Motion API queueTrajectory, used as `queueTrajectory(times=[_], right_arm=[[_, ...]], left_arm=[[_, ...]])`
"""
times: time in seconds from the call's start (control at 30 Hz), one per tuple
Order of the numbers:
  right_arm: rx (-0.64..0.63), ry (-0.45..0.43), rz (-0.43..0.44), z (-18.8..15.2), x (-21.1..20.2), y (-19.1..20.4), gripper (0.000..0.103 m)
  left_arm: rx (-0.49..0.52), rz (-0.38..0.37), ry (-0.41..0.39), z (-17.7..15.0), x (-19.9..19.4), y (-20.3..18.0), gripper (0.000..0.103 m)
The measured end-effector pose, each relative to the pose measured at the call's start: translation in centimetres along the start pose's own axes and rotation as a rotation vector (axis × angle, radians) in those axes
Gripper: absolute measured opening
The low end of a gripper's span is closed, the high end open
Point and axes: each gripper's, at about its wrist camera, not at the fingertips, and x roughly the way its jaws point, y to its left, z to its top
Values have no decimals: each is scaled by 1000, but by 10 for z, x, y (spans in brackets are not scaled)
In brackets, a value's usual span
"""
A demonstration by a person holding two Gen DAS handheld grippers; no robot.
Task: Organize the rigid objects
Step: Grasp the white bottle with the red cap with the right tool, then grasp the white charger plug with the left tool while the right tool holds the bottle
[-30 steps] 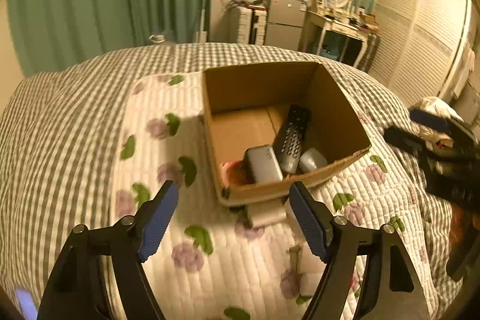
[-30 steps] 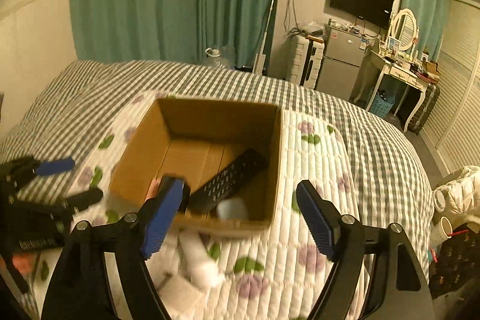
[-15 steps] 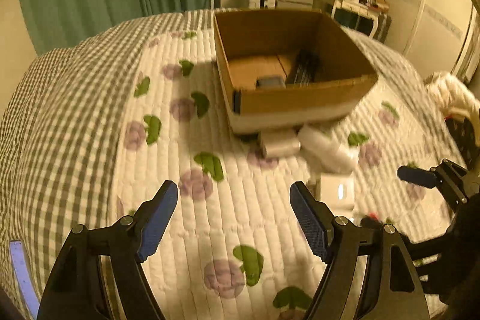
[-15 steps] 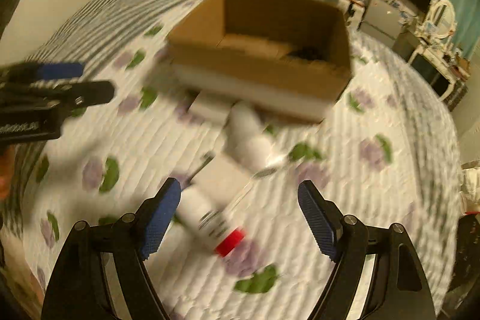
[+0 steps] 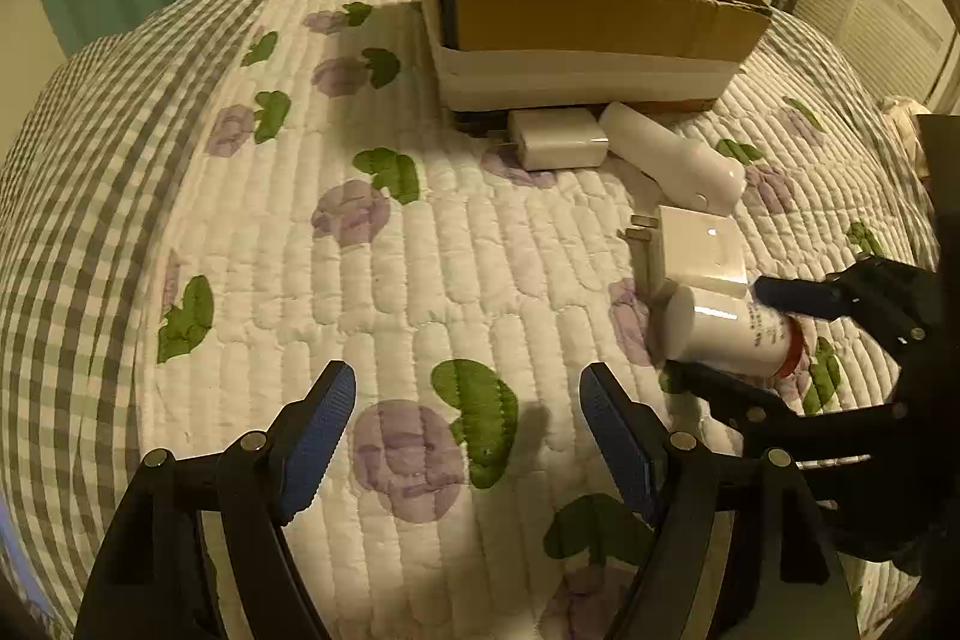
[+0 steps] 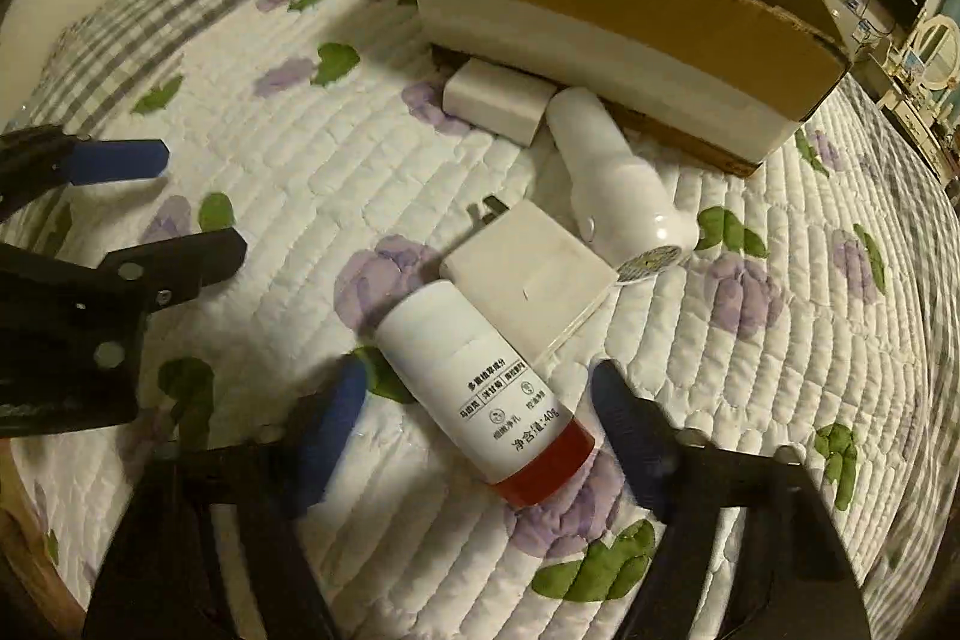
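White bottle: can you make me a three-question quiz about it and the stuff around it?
1. Where is the white bottle? A in the cardboard box; B on the quilt beside the flat white charger; C on the floor.
2. What colour is its cap? A red; B green; C black.
3. The left claw is: A open and empty; B shut on a charger; C holding the box.
B: it lies on the quilt. A: its end is red. A: nothing sits between its fingers.
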Motion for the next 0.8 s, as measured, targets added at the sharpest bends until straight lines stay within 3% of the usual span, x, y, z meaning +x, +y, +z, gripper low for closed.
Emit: queueTrajectory(times=[0.27, 0.5, 0.8], right_arm=[[-9, -18, 55, -11, -19, -1, 39], [69, -84, 60, -24, -48, -24, 36], [199, -171, -39, -13, -63, -82, 36]], left_arm=[[18, -11, -13, 4, -3, -8, 80], [45, -26, -23, 8, 1, -24, 80], [70, -84, -41, 22, 15, -53, 80]])
